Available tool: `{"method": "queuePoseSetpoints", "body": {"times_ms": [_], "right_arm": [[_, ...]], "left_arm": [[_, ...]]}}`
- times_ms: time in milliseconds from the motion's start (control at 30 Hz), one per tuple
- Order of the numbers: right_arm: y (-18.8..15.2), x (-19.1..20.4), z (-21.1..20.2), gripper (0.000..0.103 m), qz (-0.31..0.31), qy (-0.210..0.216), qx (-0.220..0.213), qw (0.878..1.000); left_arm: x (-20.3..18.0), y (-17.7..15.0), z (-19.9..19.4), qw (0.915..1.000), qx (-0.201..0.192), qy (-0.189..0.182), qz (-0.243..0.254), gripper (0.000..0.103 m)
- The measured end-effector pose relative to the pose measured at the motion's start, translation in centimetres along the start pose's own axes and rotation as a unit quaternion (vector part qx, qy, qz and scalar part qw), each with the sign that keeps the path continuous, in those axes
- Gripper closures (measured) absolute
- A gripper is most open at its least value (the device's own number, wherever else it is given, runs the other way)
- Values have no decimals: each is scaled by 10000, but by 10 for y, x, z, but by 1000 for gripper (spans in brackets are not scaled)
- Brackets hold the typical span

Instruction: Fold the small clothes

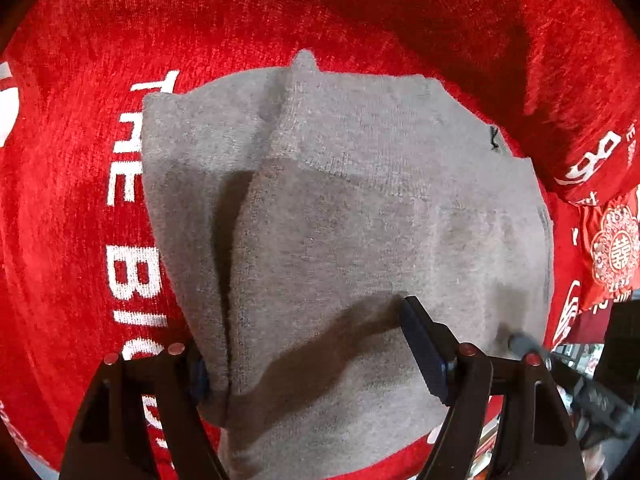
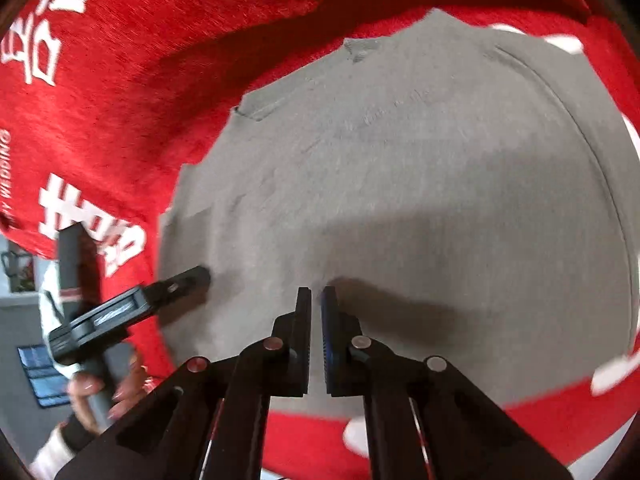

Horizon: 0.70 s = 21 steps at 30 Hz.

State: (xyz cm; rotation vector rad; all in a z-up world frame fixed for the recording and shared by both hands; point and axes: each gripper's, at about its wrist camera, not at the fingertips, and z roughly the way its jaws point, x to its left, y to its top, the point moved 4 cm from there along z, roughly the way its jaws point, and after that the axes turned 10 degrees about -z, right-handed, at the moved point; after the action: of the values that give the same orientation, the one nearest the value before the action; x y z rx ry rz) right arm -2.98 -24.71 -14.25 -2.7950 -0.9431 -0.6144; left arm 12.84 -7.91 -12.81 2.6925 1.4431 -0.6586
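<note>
A small grey knit garment [image 1: 360,200] lies folded on the red cloth, with a raised crease down its left part. My left gripper [image 1: 304,336] stands over its near end with the jaws wide. The left finger [image 1: 198,380] sits at the folded edge, half hidden by fabric. The right finger [image 1: 424,352] rests above the cloth without pinching it. In the right wrist view the same garment [image 2: 420,180] fills the middle. My right gripper [image 2: 316,294] hovers close over it, shut with nothing between the pads. One left gripper finger [image 2: 192,278] touches the garment's left edge.
A red plush cloth [image 1: 72,220] with white lettering covers the surface and bulges into a ridge [image 1: 560,80] at the back right. A red pouch with a round emblem [image 1: 614,248] lies at the right. A person's hand [image 2: 92,392] grips the left gripper's handle.
</note>
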Motion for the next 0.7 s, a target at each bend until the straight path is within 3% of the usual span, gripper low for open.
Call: {"method": "queuePoseSetpoints", "body": {"times_ms": [67, 100, 167, 233, 333, 467, 567, 633, 700], "right_arm": [[-4, -3, 14, 97, -26, -6, 125, 9999], [-3, -3, 14, 97, -40, 10, 91, 9999], [-3, -3, 12, 97, -83, 55, 93, 9999], [-4, -6, 11, 97, -19, 186, 107, 9998], [-7, -17, 3, 97, 81, 488, 157, 9987], [-8, -31, -5, 97, 239, 987, 183, 9947], [-11, -50, -18, 97, 533, 1513, 94, 9870], [-13, -65, -23, 97, 744, 1659, 49, 9833], [-16, -79, -24, 97, 964, 1687, 97, 9809]], "left_arm": [[-3, 1, 1, 9995, -107, 277, 42, 53], [-3, 1, 2, 9987, -165, 470, 95, 59], [-1, 2, -2, 9989, -224, 423, 4, 79], [-2, 3, -10, 9992, -289, 255, -133, 85], [-12, 0, -22, 9990, -431, 107, -102, 85], [-56, -6, -48, 9972, -596, -442, 69, 85], [-101, -8, -62, 9943, -700, -735, 313, 86], [-141, -10, -62, 9908, -689, -1008, 581, 86], [-171, -8, -55, 9892, -674, -1019, 807, 86]]}}
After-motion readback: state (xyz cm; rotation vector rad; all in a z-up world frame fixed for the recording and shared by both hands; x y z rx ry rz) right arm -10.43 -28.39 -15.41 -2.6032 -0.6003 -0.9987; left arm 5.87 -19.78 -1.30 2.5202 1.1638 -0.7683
